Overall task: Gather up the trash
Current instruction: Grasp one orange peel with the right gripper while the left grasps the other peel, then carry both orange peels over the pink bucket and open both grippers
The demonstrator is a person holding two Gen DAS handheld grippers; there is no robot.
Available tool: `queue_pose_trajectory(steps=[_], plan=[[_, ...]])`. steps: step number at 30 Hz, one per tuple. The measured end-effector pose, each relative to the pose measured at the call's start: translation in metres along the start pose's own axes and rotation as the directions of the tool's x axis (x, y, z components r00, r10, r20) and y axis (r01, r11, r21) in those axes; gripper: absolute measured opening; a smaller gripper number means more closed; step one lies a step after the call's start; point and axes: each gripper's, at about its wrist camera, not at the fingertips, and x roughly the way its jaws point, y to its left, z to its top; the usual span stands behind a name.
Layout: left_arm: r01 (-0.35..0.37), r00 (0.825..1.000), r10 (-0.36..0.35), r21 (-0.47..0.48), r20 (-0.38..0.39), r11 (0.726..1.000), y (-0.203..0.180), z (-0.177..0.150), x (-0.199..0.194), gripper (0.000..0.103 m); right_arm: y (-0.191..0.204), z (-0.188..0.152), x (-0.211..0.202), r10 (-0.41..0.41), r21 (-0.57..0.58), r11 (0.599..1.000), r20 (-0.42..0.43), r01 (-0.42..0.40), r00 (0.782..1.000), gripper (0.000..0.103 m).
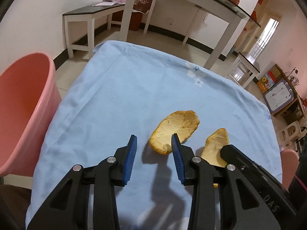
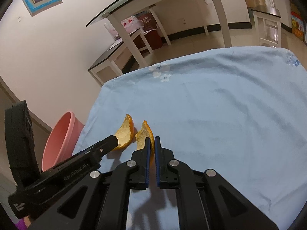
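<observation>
Two orange peels lie on the light blue cloth [image 1: 124, 88]. The larger peel [image 1: 175, 130] lies just ahead of my open left gripper [image 1: 153, 140], by its right finger. The smaller peel [image 1: 216, 145] is to its right; in the right wrist view this smaller peel [image 2: 143, 136] sits between the tips of my right gripper [image 2: 152, 140], whose jaws are nearly closed on its edge. The larger peel [image 2: 125, 134] lies to the left there, with the left gripper's finger [image 2: 107, 143] beside it. A pink basin [image 1: 23, 111] stands off the table's left edge.
The pink basin also shows in the right wrist view [image 2: 61, 140]. White tables [image 1: 172, 9] and a low bench [image 1: 86, 19] stand on the tiled floor beyond the cloth's far edge. The cloth [image 2: 220, 115] stretches wide to the right.
</observation>
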Motion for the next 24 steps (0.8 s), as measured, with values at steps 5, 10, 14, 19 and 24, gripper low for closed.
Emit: queue_pose_trajectory(steps=[5,10,14,19,24], plan=[[-0.001,0.999,0.001,0.005,0.034,1.0,0.003,-0.002,-0.007,0.008,0.0,0.0,0.0,0.007,0.003,1.0,0.002,-0.007,1.0,0.004],[0.007,0.997,-0.007,0.008,0.076,1.0,0.004,-0.002,-0.024,0.005,0.002,0.0,-0.001,0.025,0.001,1.0,0.009,-0.025,1.0,0.004],[-0.013,0.993,0.011,0.016,0.115,1.0,0.008,-0.004,-0.041,0.005,0.005,-0.001,-0.001,0.045,-0.006,0.999,0.011,-0.045,0.999,0.004],[-0.052,0.986,0.048,0.024,0.163,0.998,0.02,-0.011,-0.066,0.005,0.012,-0.001,-0.004,0.076,-0.043,0.996,0.018,-0.075,0.997,0.004],[-0.103,0.974,0.095,0.028,0.203,0.994,0.032,-0.019,-0.086,0.005,0.02,-0.002,-0.008,0.12,-0.087,0.989,0.029,-0.117,0.992,0.004]])
